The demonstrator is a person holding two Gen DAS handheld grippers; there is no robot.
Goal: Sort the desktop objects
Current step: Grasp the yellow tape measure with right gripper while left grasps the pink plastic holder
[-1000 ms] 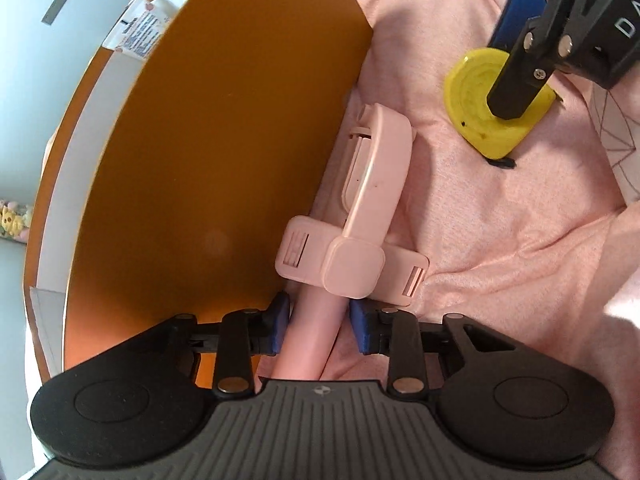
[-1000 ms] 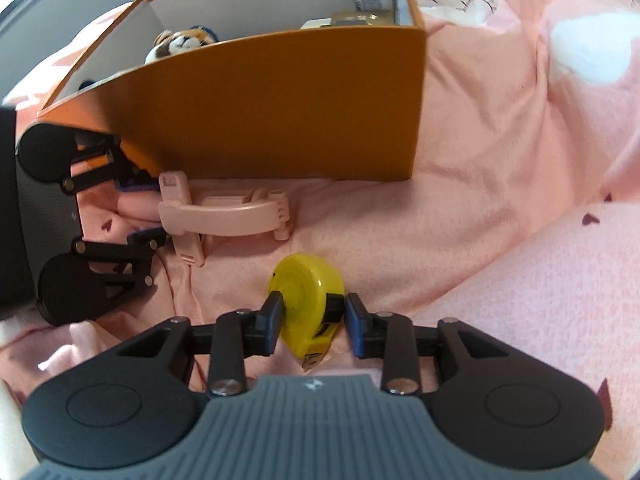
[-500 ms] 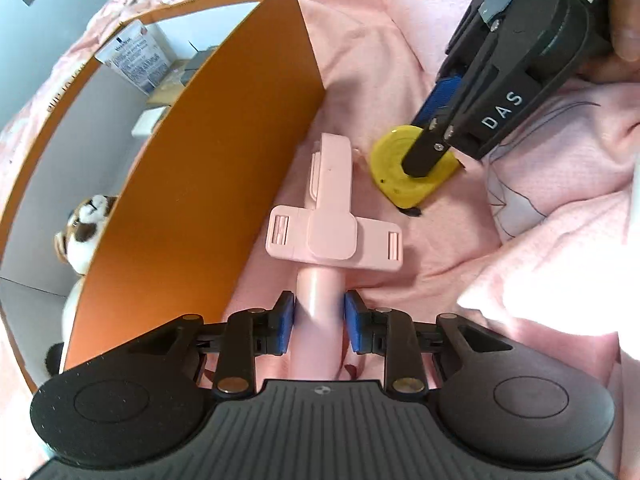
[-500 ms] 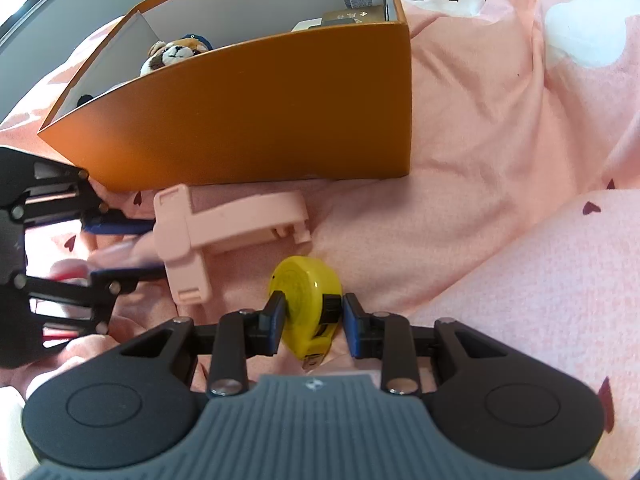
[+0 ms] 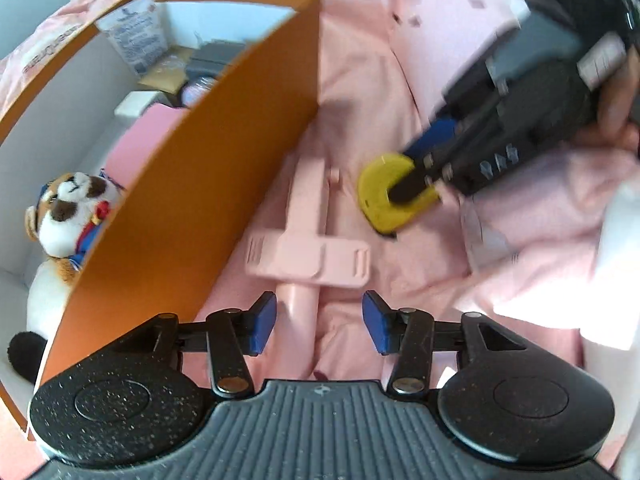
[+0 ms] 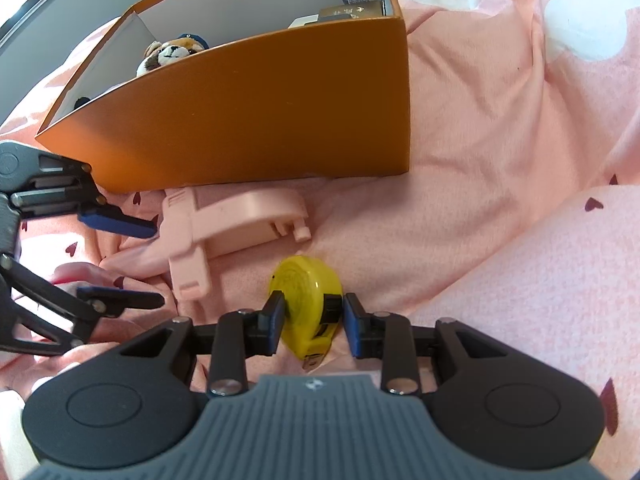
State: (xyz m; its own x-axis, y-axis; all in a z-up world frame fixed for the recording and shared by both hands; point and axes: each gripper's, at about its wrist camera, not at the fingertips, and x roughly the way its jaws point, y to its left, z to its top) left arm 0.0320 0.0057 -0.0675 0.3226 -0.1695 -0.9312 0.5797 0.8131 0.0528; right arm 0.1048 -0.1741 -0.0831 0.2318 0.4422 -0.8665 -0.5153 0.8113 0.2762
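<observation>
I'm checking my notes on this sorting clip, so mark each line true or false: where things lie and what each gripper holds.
1. The yellow tape measure sits between the right gripper's jaws. True.
2. The stuffed animal lies on the pink cloth. False: it is in the orange box.
3. The left gripper's jaws clamp the pink phone holder. False: they are opening, one pad clear of it.
4. The phone holder lies outside the box. True.

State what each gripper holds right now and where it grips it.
The right gripper clamps the yellow tape measure across its flat sides. The left gripper holds nothing: its jaws are opening around the pink holder's stem.
</observation>
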